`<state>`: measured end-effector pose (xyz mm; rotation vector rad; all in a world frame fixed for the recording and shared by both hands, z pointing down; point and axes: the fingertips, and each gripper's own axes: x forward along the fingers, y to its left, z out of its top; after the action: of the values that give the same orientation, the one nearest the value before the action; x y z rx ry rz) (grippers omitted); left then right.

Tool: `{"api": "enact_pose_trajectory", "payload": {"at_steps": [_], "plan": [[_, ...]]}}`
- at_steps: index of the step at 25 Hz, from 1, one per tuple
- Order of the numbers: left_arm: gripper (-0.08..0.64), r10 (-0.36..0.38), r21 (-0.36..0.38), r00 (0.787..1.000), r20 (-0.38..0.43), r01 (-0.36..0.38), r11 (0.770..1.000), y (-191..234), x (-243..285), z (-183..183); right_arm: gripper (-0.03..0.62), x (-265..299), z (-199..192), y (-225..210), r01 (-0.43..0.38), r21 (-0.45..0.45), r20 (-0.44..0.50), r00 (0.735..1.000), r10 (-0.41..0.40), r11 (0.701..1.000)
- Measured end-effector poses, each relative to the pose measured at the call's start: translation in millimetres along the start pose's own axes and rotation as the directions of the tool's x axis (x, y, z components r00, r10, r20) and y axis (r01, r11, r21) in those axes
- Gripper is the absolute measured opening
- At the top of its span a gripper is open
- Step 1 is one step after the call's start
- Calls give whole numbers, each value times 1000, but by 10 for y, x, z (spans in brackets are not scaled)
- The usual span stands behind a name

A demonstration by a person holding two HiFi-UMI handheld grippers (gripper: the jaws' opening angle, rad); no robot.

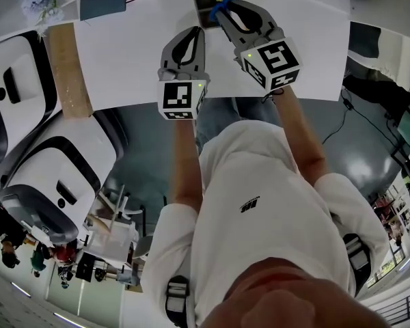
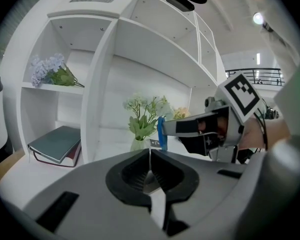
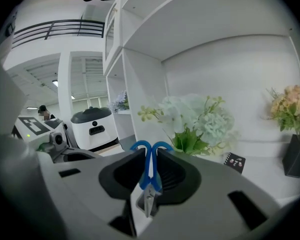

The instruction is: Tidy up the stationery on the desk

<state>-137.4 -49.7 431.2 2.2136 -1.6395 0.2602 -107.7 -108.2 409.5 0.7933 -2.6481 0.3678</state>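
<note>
Scissors (image 3: 150,176) with blue handles sit clamped between the jaws of your right gripper (image 3: 149,154). The pads press on the shanks just below the two loops. The loops poke out past the fingertips, and the metal blades point back toward the gripper's body. You hold that gripper up off the white desk (image 1: 123,53), tilted a little downward, over the desk's far part. A bunch of white and green flowers (image 3: 195,124) stands right beyond its tips.

Your left gripper (image 2: 150,153) rides just beside the right one, on its left, and is also clear of the desk. Its jaws are pressed together with nothing between them.

Ahead of you stands a white shelf unit (image 2: 115,59). A stack of books (image 2: 55,144) lies flat in its lower-left compartment, and purple flowers (image 2: 50,70) lie on the shelf above. In the right gripper view, a small black card (image 3: 235,160) stands just to the right of the white flowers. Farther right, pinkish flowers rise from a dark pot (image 3: 294,156).

At the desk's left end, a wooden board (image 1: 68,67) lies across the surface. On the floor to your left is a white machine (image 1: 55,176) with dark trim.
</note>
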Motion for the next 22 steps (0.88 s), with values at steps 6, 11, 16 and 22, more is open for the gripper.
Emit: {"api": "enact_pose_trajectory", "payload": {"at_steps": [6,11,16,22], "plan": [[0,15,-2,1000,7,-15,1000,101,24,25,57,221,18,-13,-4,-28,17,1000,4,1000],[0,21,-5,1000,-3,-22,1000,130,57,-19,57,378,-157,-1,-16,-45,-33,999,15,999],[0,24,-9,1000,-6,-24,1000,132,51,-36,61,523,-449,12,-18,-79,-125,992,8,997],[0,28,-9,1000,-5,-28,1000,121,29,-38,119,505,-566,21,-32,-71,-153,988,21,997]]}}
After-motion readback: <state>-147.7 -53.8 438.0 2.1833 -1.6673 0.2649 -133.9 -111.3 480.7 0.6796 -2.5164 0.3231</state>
